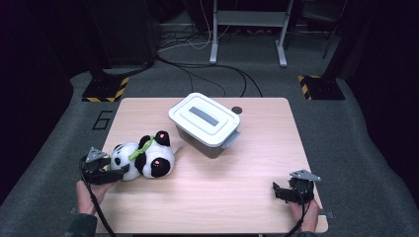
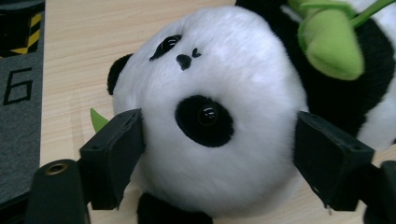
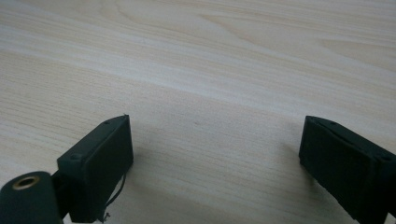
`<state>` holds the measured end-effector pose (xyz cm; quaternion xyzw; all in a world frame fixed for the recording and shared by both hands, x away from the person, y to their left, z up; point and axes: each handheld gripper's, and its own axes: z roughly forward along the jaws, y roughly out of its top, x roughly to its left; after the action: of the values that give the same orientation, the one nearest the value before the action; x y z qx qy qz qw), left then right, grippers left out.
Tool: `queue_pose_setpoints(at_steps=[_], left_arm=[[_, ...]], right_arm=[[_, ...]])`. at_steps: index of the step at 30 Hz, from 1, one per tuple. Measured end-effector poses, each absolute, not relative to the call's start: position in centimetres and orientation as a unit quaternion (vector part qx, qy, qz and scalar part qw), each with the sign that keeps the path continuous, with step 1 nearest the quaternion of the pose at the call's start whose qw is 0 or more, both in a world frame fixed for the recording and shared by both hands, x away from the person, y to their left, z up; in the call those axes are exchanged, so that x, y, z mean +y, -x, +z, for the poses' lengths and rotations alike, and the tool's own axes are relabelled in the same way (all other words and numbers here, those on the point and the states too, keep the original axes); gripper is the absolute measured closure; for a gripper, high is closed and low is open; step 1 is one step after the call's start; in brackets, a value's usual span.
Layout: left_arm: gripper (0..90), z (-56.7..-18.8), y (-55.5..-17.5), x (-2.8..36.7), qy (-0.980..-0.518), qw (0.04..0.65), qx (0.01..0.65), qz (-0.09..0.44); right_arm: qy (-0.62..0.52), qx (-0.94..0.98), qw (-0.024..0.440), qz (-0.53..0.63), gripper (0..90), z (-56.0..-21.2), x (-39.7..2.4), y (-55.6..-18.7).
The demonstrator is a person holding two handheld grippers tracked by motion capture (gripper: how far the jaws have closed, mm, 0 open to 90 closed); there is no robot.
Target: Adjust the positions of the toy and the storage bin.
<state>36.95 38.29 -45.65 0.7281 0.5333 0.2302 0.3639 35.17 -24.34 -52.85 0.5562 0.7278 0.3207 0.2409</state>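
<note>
The left tool (image 2: 219, 154) sits at the lower left of the high view, its jaws spread either side of the plush panda's (image 2: 219, 116) head; the left jaw brushes the fur, the right stands just clear, so nothing is clenched. The panda lies on the worktop (image 1: 237, 187), left of centre. The right tool (image 3: 215, 158) rests released at the lower right, over bare wood. The lidded white box (image 1: 205, 123) sits shut at upper centre. The grasp seems only about to begin; lifting and any placing are left.
</note>
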Motion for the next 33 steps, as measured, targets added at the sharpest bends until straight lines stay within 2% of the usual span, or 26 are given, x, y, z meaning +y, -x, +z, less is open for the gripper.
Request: queue_pose_setpoints(at_steps=[6, 12, 17, 22, 33], left_arm=[[11.1, -45.0, -33.7, 37.3, -0.708, 0.395, 0.533, 0.242], [6.4, -46.7, -31.7, 35.8, -0.725, 0.379, 0.525, 0.234], [4.1, -48.8, -31.5, 35.4, -0.728, 0.366, 0.538, 0.218], [4.6, -52.1, -31.8, 34.7, -0.753, 0.321, 0.539, 0.200], [3.4, -53.1, -32.0, 34.5, -0.753, 0.324, 0.528, 0.222]], right_arm=[[-0.556, 0.728, 0.241, 0.321, 9.2, -52.9, -24.3, -35.2], [-0.556, 0.728, 0.240, 0.321, 9.2, -52.9, -24.3, -35.2], [-0.556, 0.728, 0.241, 0.321, 9.2, -52.9, -24.3, -35.2], [-0.557, 0.728, 0.241, 0.321, 9.2, -52.8, -24.3, -35.2], [-0.556, 0.728, 0.242, 0.320, 8.9, -52.9, -24.3, -35.2]])
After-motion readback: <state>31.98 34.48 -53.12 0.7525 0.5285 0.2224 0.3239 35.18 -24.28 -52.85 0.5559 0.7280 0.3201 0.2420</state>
